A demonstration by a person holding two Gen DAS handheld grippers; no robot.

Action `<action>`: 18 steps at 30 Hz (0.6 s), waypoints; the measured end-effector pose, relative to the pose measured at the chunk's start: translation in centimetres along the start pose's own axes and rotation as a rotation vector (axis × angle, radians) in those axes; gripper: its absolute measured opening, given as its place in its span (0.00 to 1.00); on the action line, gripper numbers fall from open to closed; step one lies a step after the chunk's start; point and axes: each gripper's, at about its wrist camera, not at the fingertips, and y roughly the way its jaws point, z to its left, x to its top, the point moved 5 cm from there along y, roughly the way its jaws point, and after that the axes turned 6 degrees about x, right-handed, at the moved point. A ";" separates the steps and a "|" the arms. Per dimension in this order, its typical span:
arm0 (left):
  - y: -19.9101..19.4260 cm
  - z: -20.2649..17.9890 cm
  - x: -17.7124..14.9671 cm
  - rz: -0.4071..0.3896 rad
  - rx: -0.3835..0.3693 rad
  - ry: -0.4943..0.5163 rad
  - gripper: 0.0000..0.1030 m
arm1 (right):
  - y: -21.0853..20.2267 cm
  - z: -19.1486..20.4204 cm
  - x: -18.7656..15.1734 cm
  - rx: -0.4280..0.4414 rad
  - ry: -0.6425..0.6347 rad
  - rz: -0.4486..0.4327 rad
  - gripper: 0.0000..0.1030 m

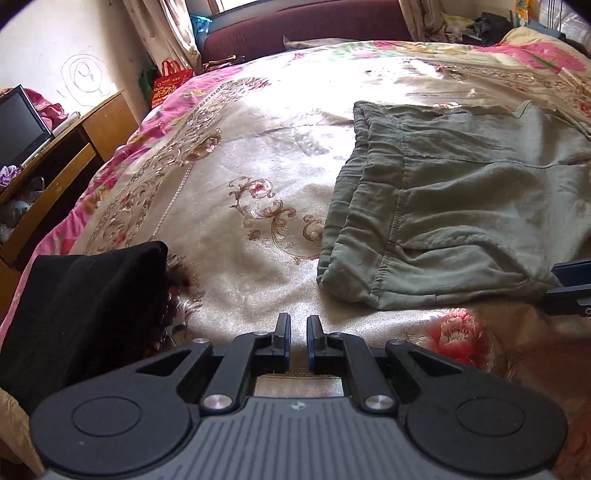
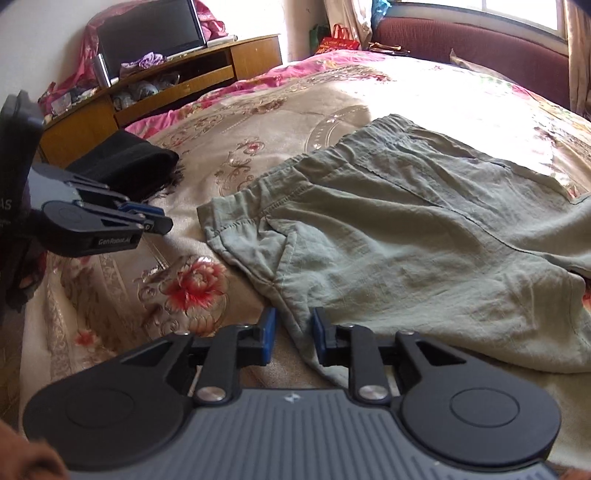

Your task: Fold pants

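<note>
Grey-green pants lie spread on the floral bedspread, waistband toward the left. They also show in the right wrist view. My left gripper hovers over bare bedspread in front of the waistband corner, its jaws a narrow gap apart and empty. It also shows in the right wrist view at the left. My right gripper is open, its jaws on either side of the pants' near edge, not closed on it. Its tip shows at the right edge of the left wrist view.
A folded black garment lies on the bed at the left, also in the right wrist view. A wooden TV stand with a monitor stands beyond the bed's left side. A maroon headboard and window are at the far end.
</note>
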 end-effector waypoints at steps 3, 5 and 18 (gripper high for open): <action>-1.6 -1.3 0.7 -0.055 -0.031 0.006 0.24 | -3.1 -1.3 -0.7 -0.030 0.044 -0.047 0.32; -2.7 -3.4 1.3 -0.083 -0.073 0.021 0.24 | -5.8 -3.4 -1.7 -0.093 0.094 -0.083 0.36; -6.0 -24.3 4.3 -0.123 -0.427 0.248 0.28 | -27.4 -28.6 -17.9 -0.728 0.922 -0.380 0.45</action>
